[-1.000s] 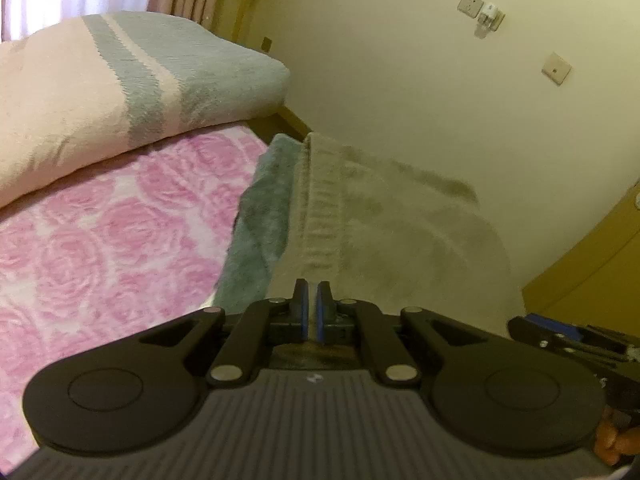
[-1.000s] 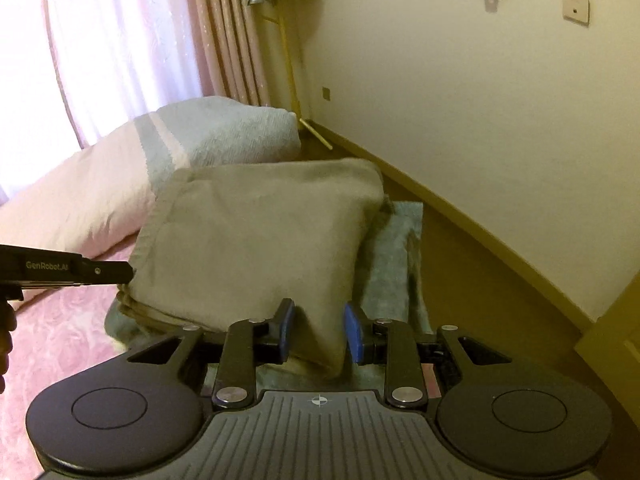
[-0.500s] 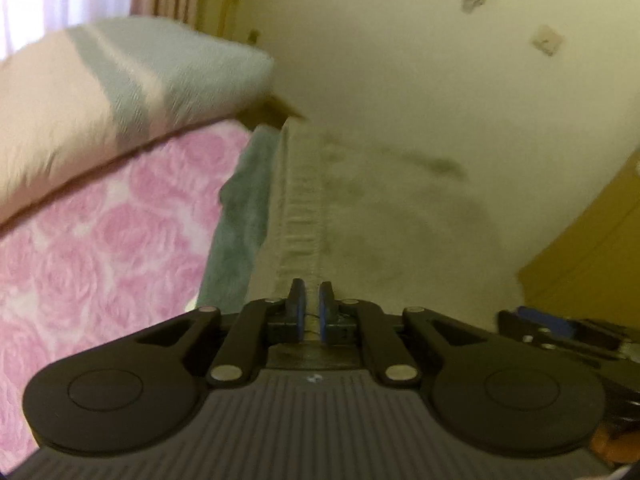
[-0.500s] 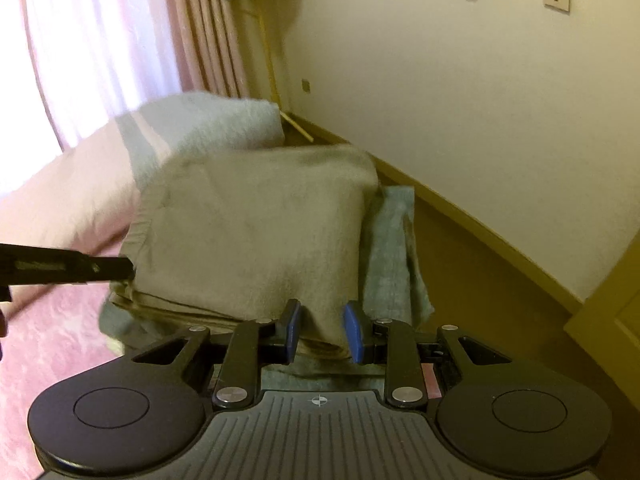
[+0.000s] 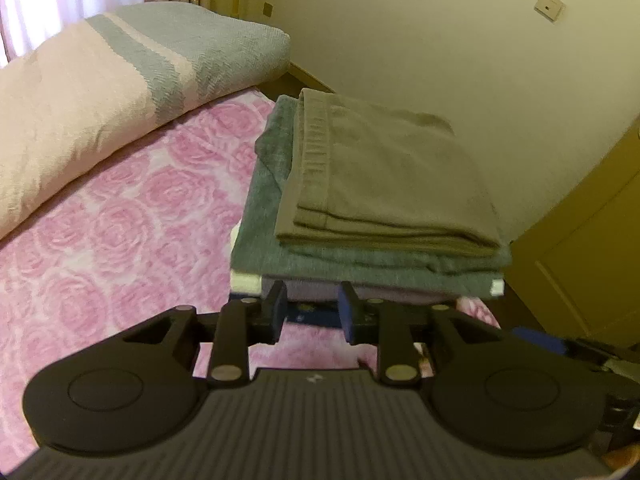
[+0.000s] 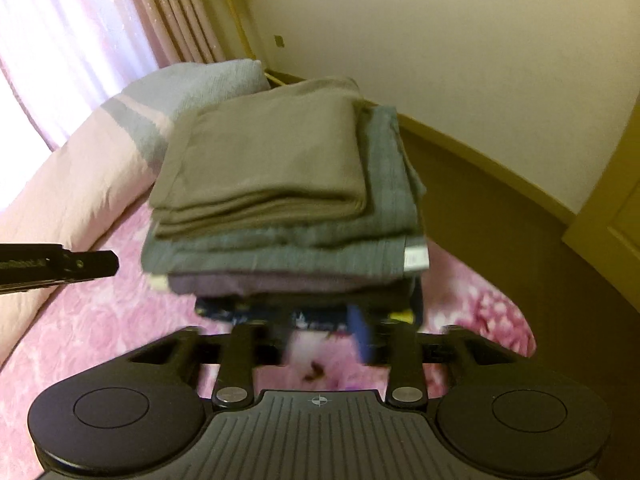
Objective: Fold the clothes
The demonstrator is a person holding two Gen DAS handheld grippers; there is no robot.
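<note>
The brown folded cloth lies on top of the stack of clothes, and this stack sits on the bed with the pink rose cover, near its edge on the wall side. In front of the stack, the left hand-held gripper has just been opening; its jaws stand apart with nothing between them, just before the lower layers. The right hand-held gripper has also just been opening, wide and empty, and it is blurred in its view. Both point downward at a slant toward the stack. I judge the placing step is at its end, so a good release means to draw both away straight, without catching an edge of the top cloth. Behind the stack lies a pink and grey blanket, then the curtain.
</note>
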